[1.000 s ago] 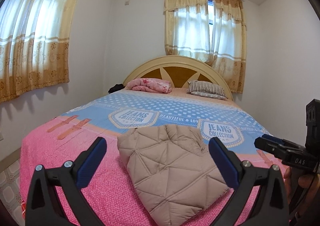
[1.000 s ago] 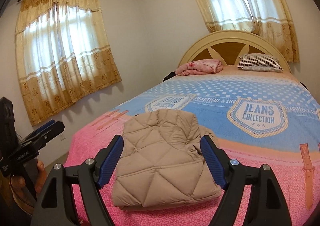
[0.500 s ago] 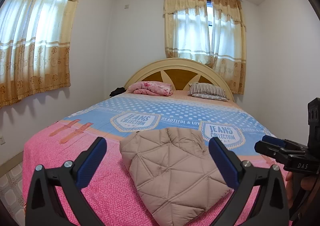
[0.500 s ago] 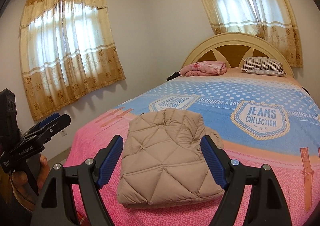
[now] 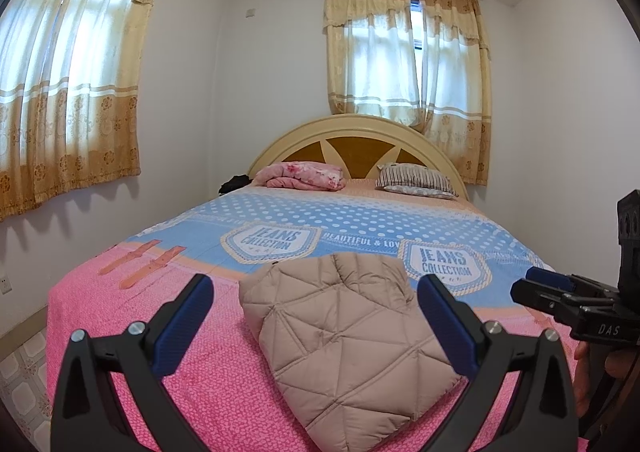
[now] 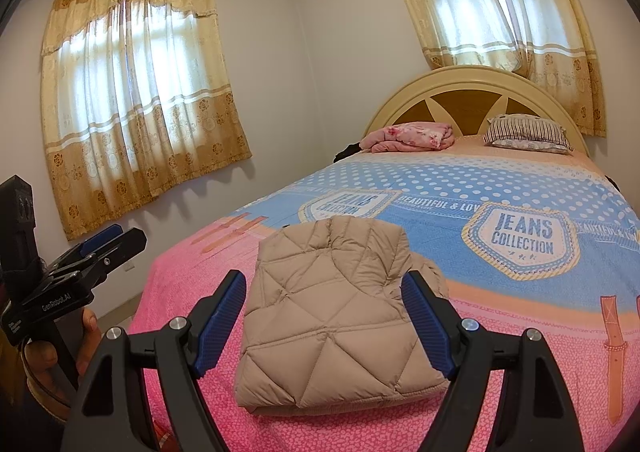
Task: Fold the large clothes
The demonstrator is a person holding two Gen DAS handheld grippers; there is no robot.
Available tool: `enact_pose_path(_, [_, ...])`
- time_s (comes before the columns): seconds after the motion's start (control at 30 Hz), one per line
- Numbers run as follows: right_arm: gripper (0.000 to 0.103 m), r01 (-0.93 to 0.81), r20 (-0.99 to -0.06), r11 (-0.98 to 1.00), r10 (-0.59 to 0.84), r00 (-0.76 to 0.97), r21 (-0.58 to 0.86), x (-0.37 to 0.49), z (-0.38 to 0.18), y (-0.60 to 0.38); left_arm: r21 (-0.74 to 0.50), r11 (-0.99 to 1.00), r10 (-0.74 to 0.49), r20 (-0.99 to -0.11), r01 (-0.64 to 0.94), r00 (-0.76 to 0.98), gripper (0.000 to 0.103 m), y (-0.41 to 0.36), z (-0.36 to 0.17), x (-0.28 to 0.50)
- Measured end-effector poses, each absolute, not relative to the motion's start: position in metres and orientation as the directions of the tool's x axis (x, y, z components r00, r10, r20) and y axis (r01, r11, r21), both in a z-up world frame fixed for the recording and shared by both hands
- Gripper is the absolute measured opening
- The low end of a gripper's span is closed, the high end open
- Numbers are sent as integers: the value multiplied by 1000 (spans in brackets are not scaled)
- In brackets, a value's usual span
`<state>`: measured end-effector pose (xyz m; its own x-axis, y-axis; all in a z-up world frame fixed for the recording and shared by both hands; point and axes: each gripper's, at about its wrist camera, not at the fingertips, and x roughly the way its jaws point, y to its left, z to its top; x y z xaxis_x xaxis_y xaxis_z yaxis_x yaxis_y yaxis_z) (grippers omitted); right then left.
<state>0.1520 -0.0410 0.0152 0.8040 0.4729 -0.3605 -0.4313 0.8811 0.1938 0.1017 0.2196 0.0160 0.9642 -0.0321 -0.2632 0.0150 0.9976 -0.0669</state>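
A beige quilted jacket [image 5: 344, 336] lies folded into a compact bundle on the pink near end of the bed [image 5: 120, 316]; it also shows in the right wrist view [image 6: 336, 316]. My left gripper [image 5: 316, 292] is open and empty, held off the bed short of the jacket. My right gripper [image 6: 324, 290] is open and empty, also held back from the jacket. Each gripper shows in the other's view: the right one at the right edge [image 5: 576, 304], the left one at the left edge [image 6: 76, 272].
The bed [image 6: 520, 180] has a blue and pink cover. A pink folded blanket [image 5: 302, 175] and a striped pillow [image 5: 414, 180] lie by the arched headboard [image 5: 356, 140]. Curtained windows are on the left wall [image 5: 68, 92] and behind the headboard. Tiled floor [image 5: 24, 372] lies left of the bed.
Both grippers have drawn back and up from the bed a little; the folded jacket looks slightly farther off and has not moved. Both stay open.
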Motion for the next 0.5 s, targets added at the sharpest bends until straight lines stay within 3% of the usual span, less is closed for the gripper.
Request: enact_pose_path(0.5, [80, -434, -358, 881, 473, 805, 188, 150, 15, -41, -47, 999, -29, -273, 17, 962, 103, 219, 16, 102])
